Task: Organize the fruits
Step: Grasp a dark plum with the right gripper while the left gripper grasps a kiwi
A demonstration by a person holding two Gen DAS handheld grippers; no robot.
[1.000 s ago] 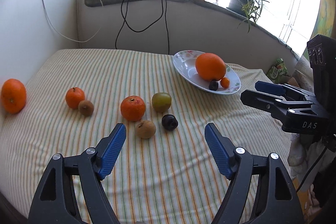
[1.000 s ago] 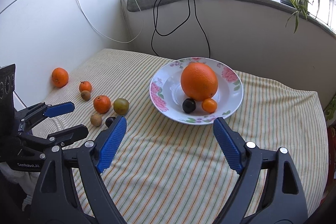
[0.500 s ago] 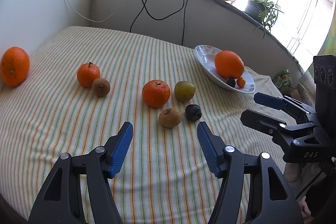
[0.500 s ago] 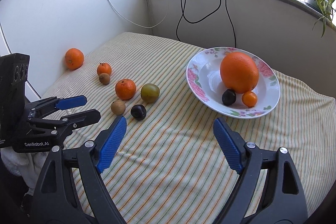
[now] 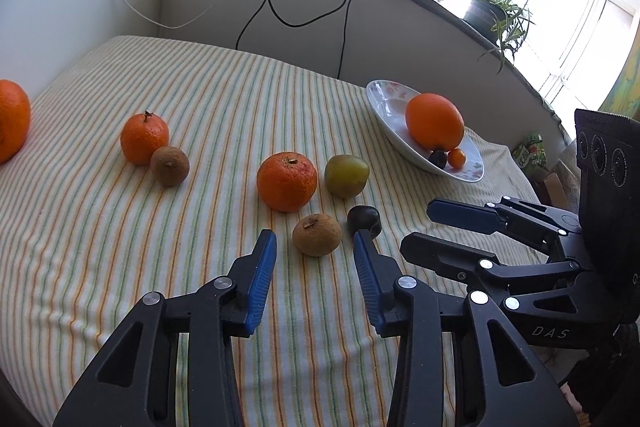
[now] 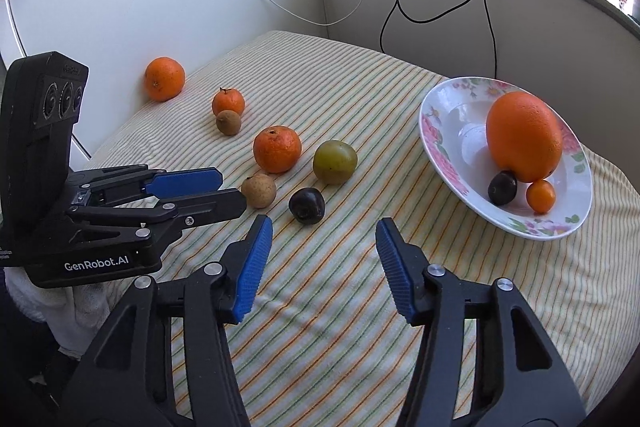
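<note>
Fruits: far orange (image 5: 12,121) cut off at frame edge; both hand-held grippers closing, nothing between them.

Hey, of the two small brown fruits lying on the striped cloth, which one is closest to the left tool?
The brown fruit just ahead of the left tool, beside the dark plum. The other brown one lies farther off, against a small orange.

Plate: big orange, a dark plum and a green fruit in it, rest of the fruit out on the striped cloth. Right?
Not quite. The third fruit in the plate is a small orange one, not green, lying beside the big orange and dark plum. The green fruit lies out on the striped cloth. The right wrist view shows it.
</note>
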